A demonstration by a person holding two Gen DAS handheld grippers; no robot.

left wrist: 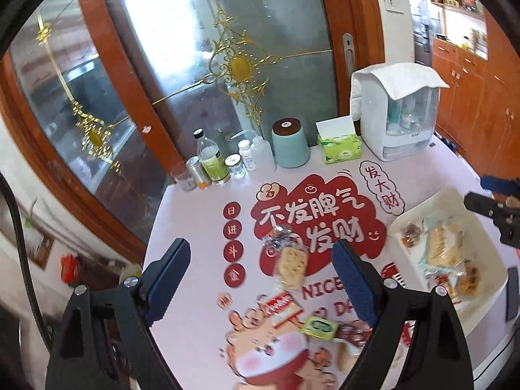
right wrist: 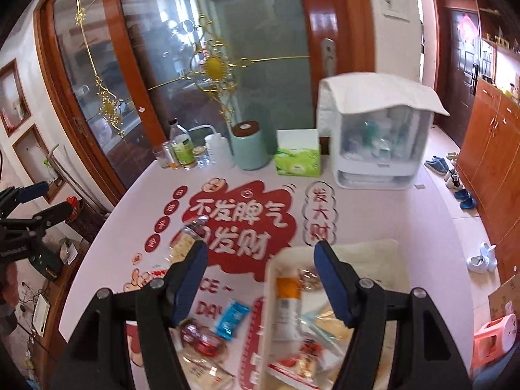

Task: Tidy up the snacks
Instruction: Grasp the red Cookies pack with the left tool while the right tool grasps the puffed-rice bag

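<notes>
Loose snack packets lie on the pink printed tablecloth: a clear-wrapped cracker (left wrist: 290, 265), a red-and-white packet (left wrist: 282, 307), a green packet (left wrist: 320, 326), a blue sachet (right wrist: 231, 319) and red wrapped sweets (right wrist: 203, 341). A cream tray (left wrist: 487, 279) at the right holds several snacks; in the right wrist view the tray (right wrist: 271, 279) holds an orange-and-white packet (right wrist: 287, 305). My left gripper (left wrist: 260, 279) is open and empty above the loose packets. My right gripper (right wrist: 260, 282) is open and empty above the tray's left edge.
Along the table's back stand bottles (left wrist: 213, 159), a mint canister (left wrist: 290, 144), a green tissue box (left wrist: 339, 144) and a white covered organiser (left wrist: 398, 110). A glass door with wood frame is behind. A phone (left wrist: 513, 292) lies by the tray. Shoes (right wrist: 455, 178) lie on the floor at the right.
</notes>
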